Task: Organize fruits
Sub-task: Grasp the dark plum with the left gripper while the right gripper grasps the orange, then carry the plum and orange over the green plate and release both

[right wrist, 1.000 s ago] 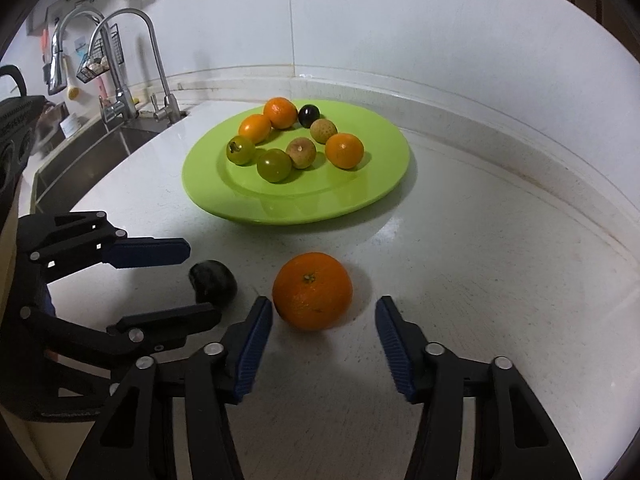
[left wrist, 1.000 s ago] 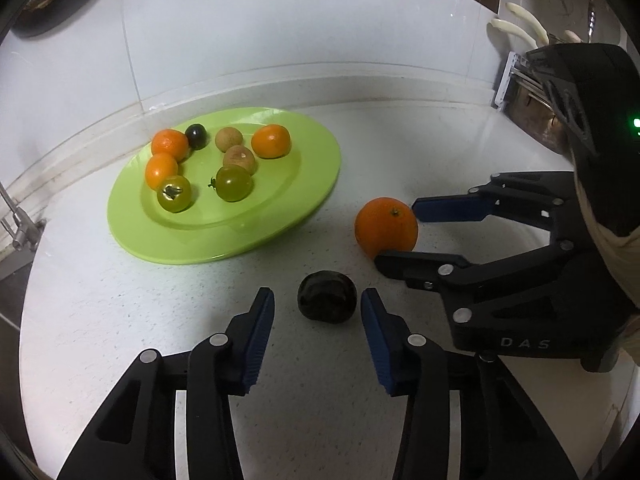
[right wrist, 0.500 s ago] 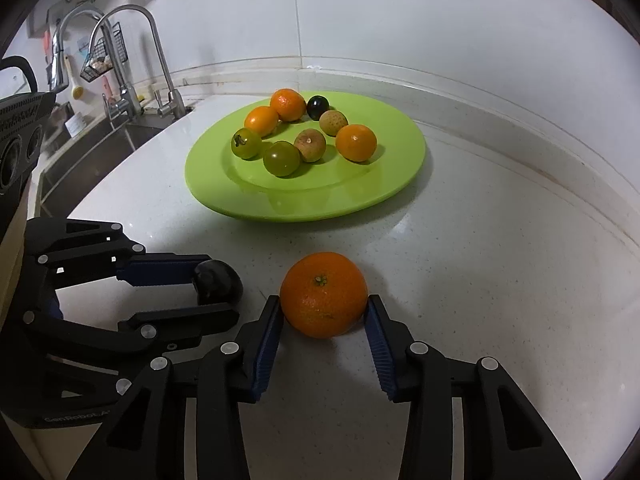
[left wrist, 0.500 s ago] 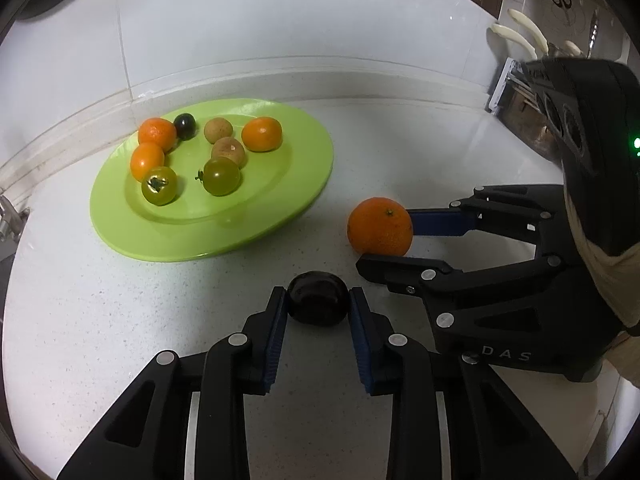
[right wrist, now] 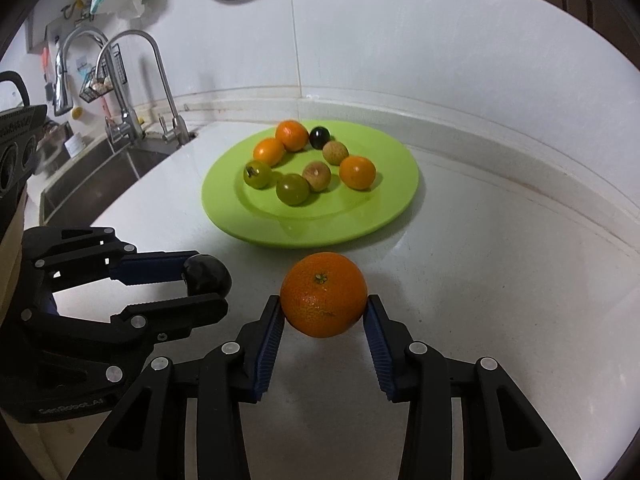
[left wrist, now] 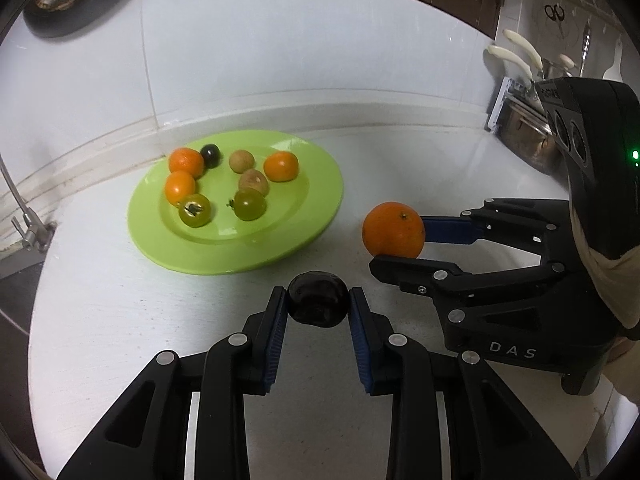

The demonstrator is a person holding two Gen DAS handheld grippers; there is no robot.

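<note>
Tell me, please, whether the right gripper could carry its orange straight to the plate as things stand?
Probably yes: the right gripper is shut on the orange, the counter ahead is bare, and the plate has free room at its near side.

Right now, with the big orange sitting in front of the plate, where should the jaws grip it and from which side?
Grip the orange across its widest middle, coming in low and level from the near side, away from the green plate. It is round with its stem end tilted up toward the camera, so side contact at the equator is safest. The right gripper already has it that way, blue pads against both flanks.
</note>
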